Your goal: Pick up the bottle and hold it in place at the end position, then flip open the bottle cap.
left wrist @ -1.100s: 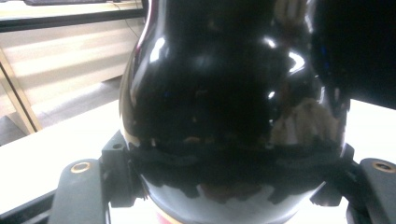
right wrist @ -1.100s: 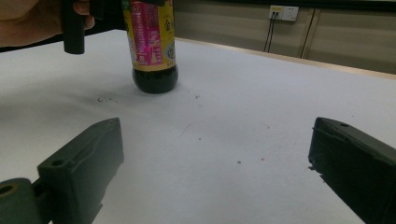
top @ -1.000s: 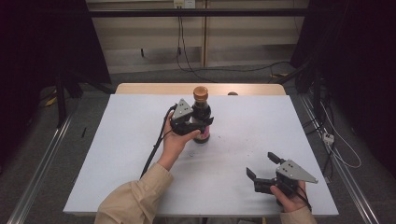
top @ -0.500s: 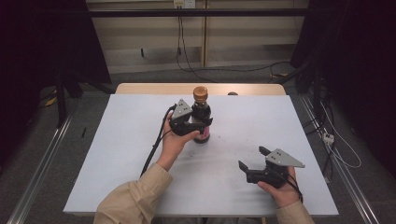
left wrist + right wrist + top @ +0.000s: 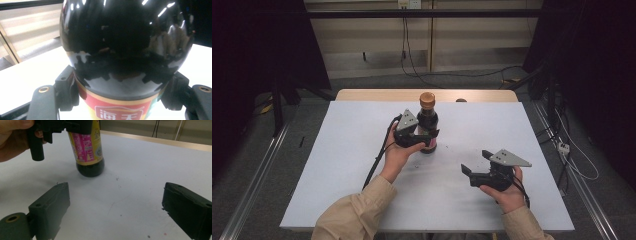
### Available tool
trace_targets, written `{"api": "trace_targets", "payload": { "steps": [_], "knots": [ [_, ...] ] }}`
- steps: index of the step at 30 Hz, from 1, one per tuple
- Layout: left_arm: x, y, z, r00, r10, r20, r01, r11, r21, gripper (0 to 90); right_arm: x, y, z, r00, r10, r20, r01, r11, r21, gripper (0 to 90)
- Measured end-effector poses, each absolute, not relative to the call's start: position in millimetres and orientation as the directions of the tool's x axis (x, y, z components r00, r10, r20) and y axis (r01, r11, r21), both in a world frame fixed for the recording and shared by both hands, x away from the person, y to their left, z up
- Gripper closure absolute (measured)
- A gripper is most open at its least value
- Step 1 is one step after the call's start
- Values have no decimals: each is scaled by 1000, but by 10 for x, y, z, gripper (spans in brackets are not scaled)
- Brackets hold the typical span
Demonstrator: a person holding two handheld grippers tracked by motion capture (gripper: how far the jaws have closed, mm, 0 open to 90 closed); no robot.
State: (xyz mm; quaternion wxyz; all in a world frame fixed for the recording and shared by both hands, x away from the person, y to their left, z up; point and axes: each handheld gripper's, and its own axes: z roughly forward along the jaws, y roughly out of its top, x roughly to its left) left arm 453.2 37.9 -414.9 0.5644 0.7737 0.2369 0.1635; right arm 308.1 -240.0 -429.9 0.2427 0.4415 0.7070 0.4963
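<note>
A dark sauce bottle [image 5: 428, 119] with a brown cap stands upright near the table's middle. My left gripper [image 5: 424, 137] is shut on its body from the left; its jaws have just been closing, with the bottle between them. In the left gripper view both pads [image 5: 67, 90] press the glossy bottle [image 5: 125, 37] just above its red and gold label. My right gripper [image 5: 475, 161] hovers open and holds nothing, to the right of the bottle and nearer to me. Past its wide jaws, the right gripper [image 5: 117, 205] looks at the bottle [image 5: 88, 150] and the left gripper [image 5: 62, 126].
The white table [image 5: 352, 165] has a wooden strip along its far edge. A black cable [image 5: 379, 157] trails from the left gripper toward the front edge. Small dark specks dot the tabletop [image 5: 140, 185] between the right gripper and the bottle.
My right gripper has moved left across the table toward the bottle and risen slightly. The left hand and the bottle have stayed in place.
</note>
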Motion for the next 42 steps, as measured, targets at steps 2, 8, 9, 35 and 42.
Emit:
{"api": "trace_targets", "payload": {
  "steps": [2, 8, 9, 35, 42],
  "knots": [
    [4532, 383, -4151, 836, 549, -18, 185, -251, 950, 292, 3127, -2393, -4270, -493, 864, 102, 383, 110, 917, 74],
    [4533, 375, -4152, 833, 552, -21, 189, -249, 950, 292, 3242, -2356, -4189, -486, 866, 121, 390, 92, 916, 77],
    [4532, 371, -4156, 831, 555, -30, 193, -237, 952, 292, 3242, -2356, -4189, -486, 866, 121, 390, 92, 916, 77],
    [4526, 379, -4184, 830, 557, -38, 191, -219, 957, 298, 3614, -2026, -3684, -601, 794, 94, 354, 159, 922, 612],
    [4522, 381, -4182, 828, 559, -47, 201, -217, 955, 299, 3722, -1948, -3581, -587, 802, 116, 380, 146, 913, 635]
  ]
}}
